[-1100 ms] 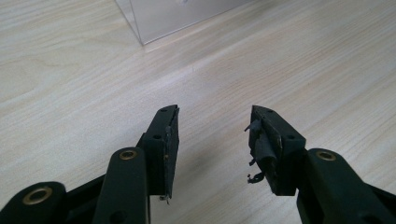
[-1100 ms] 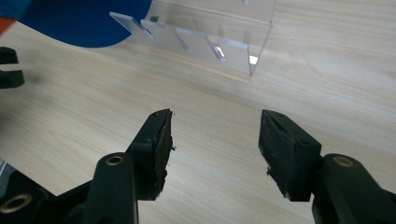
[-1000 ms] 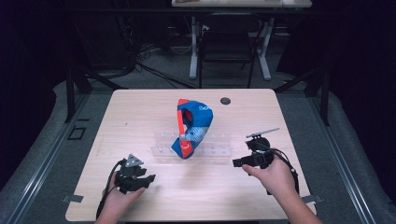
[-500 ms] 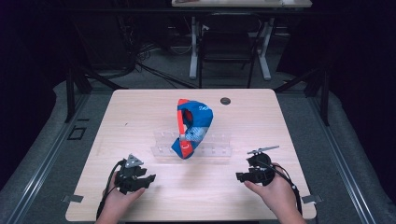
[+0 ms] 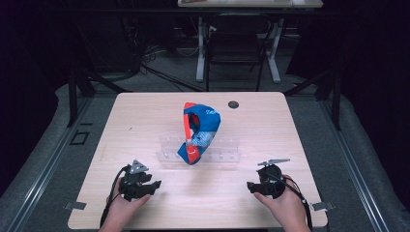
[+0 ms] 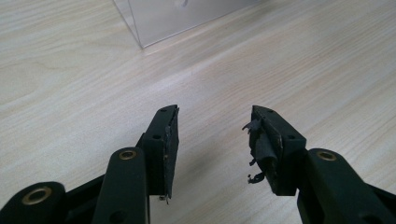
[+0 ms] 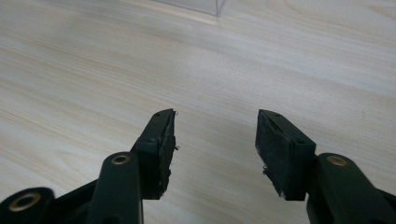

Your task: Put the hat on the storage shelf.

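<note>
- We are holding the left gripper (image 5: pixel 155 185) low over the table (image 5: pixel 145 125), jaws spread, empty.
- Our right gripper (image 5: pixel 250 186) is narrowing its empty jaws.
- The pouch (image 5: pixel 199 131) is standing in the rack (image 5: pixel 226 150) mid-table, well apart.

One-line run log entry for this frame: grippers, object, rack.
left gripper: open, empty, on table | right gripper: open, empty, jaws just closing slightly | blue-red cloth item: standing on clear rack, untouched
</note>
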Demonstrator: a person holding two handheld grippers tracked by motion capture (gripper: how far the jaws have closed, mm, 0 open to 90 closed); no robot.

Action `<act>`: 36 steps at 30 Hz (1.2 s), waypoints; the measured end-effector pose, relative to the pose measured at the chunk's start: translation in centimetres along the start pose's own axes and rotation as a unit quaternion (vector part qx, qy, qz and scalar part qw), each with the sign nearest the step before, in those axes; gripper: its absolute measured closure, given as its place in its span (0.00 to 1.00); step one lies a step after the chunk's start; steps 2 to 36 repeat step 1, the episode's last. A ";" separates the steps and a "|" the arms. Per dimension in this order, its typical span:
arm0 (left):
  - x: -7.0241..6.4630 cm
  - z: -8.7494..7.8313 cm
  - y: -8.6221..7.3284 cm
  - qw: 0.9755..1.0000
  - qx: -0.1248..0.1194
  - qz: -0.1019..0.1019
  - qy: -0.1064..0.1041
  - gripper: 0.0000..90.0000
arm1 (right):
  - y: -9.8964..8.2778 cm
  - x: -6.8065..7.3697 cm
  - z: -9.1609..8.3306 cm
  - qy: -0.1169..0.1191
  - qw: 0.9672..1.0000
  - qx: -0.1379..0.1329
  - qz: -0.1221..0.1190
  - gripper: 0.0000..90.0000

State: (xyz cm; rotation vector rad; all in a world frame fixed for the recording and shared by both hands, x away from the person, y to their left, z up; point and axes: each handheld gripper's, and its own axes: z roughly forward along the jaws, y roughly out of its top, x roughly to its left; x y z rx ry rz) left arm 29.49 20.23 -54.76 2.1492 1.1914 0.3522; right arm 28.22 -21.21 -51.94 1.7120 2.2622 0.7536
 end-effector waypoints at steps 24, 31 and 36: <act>0.0 0.0 0.0 1.000 0.000 0.000 0.000 0.58 | 0.2 0.0 -0.2 0.003 1.000 -0.003 0.001 0.54; 0.0 0.0 0.0 1.000 0.000 0.000 0.000 0.58 | 0.2 0.0 -0.2 0.003 1.000 -0.003 0.001 0.54; 0.0 0.0 0.0 1.000 0.000 0.000 0.000 0.58 | 0.2 0.0 -0.2 0.003 1.000 -0.003 0.001 0.54</act>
